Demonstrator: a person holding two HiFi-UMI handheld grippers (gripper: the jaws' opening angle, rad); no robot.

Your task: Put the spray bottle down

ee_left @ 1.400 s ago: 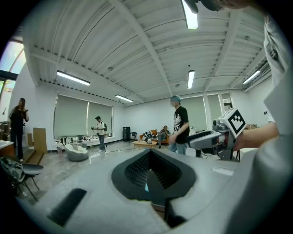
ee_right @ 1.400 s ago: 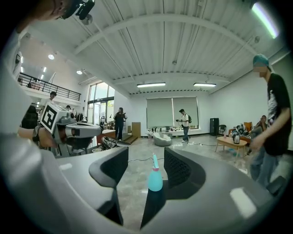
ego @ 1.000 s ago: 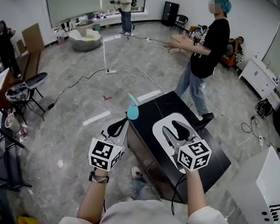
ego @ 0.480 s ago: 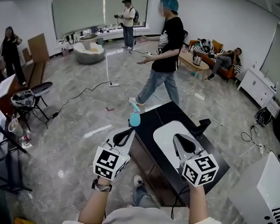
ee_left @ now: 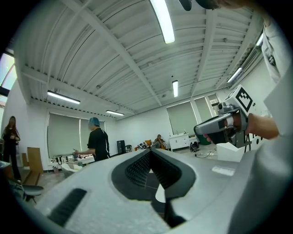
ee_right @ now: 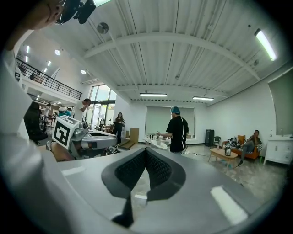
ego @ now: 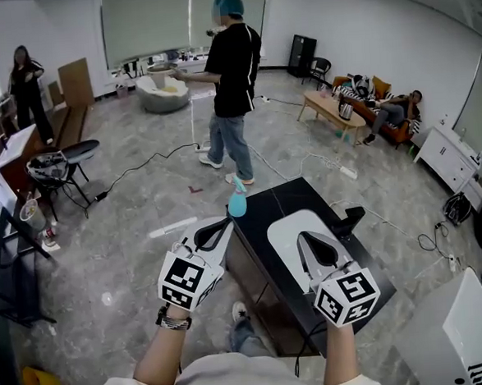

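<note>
A light blue spray bottle (ego: 237, 201) with a pale trigger head stands upright on the far left corner of the black table (ego: 362, 270). My left gripper (ego: 216, 228) hangs just short of the bottle, off the table's left edge, jaws shut and empty. In the left gripper view its fingertips (ee_left: 150, 151) meet with nothing between them. My right gripper (ego: 314, 245) hovers over a white oval board (ego: 283, 224) on the table, shut and empty. In the right gripper view its pads (ee_right: 146, 151) meet too. The bottle shows in neither gripper view.
A person in black with a teal cap (ego: 232, 81) stands on the floor beyond the table. Cables (ego: 140, 162) trail over the grey floor. A stool (ego: 58, 163) stands at the left, a white cabinet (ego: 464, 328) at bottom right, a small black device (ego: 347, 219) on the table's right edge.
My right gripper's jaws have closed on nothing. Both grippers drew slightly back and up from the bottle, which stays on the table. The person in black walked from right to the far middle.
</note>
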